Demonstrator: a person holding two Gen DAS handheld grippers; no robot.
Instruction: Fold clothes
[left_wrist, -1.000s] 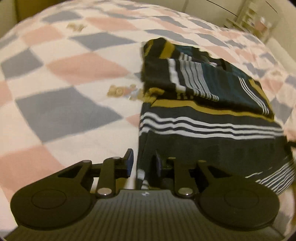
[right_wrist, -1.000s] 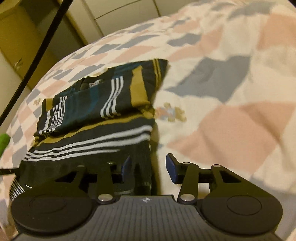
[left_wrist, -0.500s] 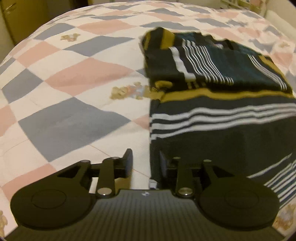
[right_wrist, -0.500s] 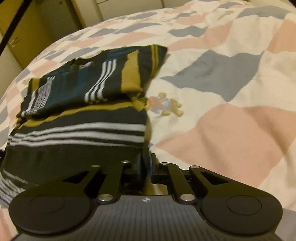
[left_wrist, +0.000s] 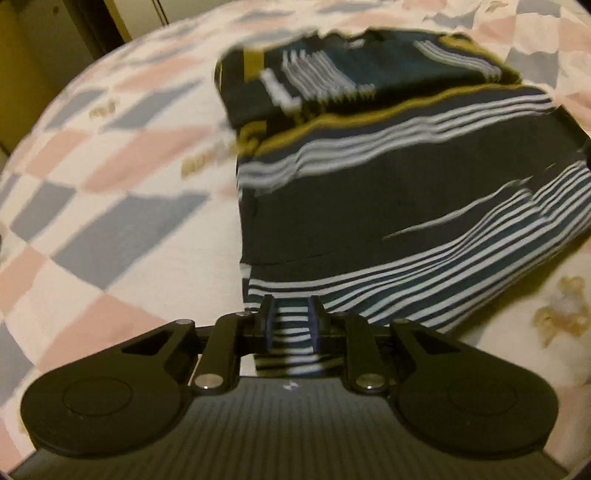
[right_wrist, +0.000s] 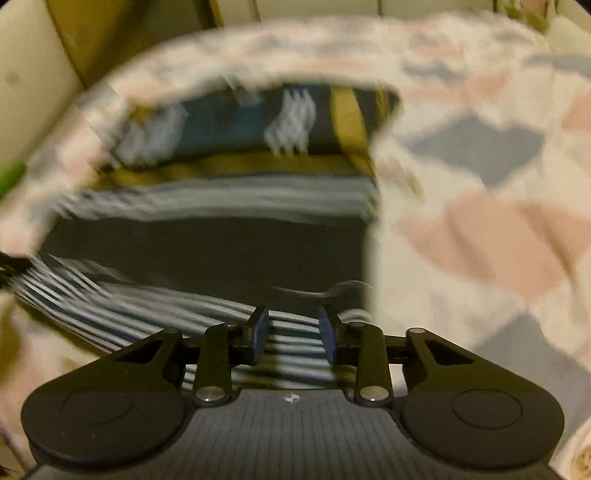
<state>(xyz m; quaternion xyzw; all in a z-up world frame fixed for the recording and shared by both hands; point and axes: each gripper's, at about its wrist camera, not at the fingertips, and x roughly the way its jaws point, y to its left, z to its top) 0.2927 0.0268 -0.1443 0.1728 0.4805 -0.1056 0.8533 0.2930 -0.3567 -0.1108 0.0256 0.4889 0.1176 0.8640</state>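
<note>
On checkered bedspread, striped garment blurred; far fold indistinct.

Garment: dark/black base w/ white stripes, mustard-yellow bands, teal-blue patches; thin blue-white striping along near edge. Bedspread: white w/ pink + grey-blue diamond check, small tan-brown figure prints here & there. Both grippers black, ribbed grey body; left gripper & right gripper have blue pads.
</note>
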